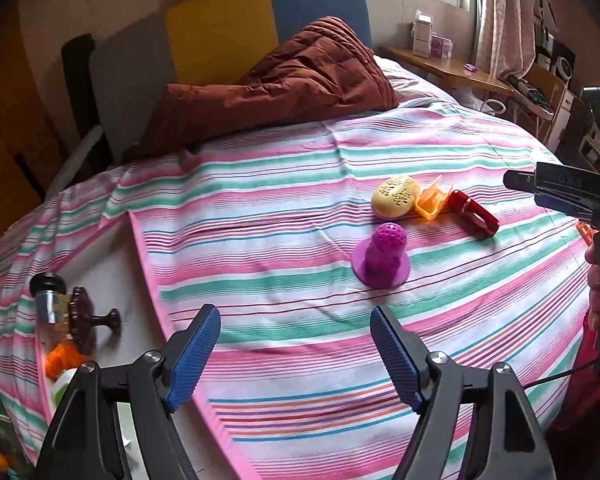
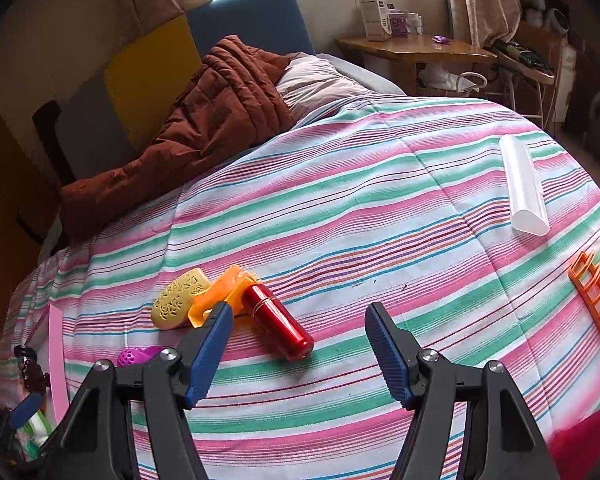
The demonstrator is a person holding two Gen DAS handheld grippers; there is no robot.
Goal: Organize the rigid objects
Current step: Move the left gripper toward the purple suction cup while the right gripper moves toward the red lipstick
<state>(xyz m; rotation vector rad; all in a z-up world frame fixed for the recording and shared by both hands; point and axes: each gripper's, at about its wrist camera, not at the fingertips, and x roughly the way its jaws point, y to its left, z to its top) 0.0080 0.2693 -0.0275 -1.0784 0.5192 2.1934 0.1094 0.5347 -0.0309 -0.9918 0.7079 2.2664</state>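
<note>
On the striped bedspread lie a purple perforated stopper [image 1: 381, 258], a yellow oval case [image 1: 395, 195], an orange plastic clip [image 1: 433, 200] and a red metal cylinder [image 1: 473, 213]. My left gripper [image 1: 296, 356] is open and empty, short of the purple stopper. In the right wrist view the red cylinder [image 2: 278, 322], orange clip [image 2: 220, 294], yellow case [image 2: 178, 302] and purple stopper [image 2: 136, 356] lie left of centre. My right gripper [image 2: 298, 354] is open and empty, just right of the red cylinder. The right gripper [image 1: 564, 194] also shows at the left view's right edge.
A white tube [image 2: 524, 186] and an orange rack [image 2: 598, 300] lie at the right of the bed. A pile of small objects [image 1: 66, 320] sits at the bed's left edge. A brown quilt [image 1: 284, 80] and headboard are behind. A wooden desk [image 2: 412, 50] stands beyond.
</note>
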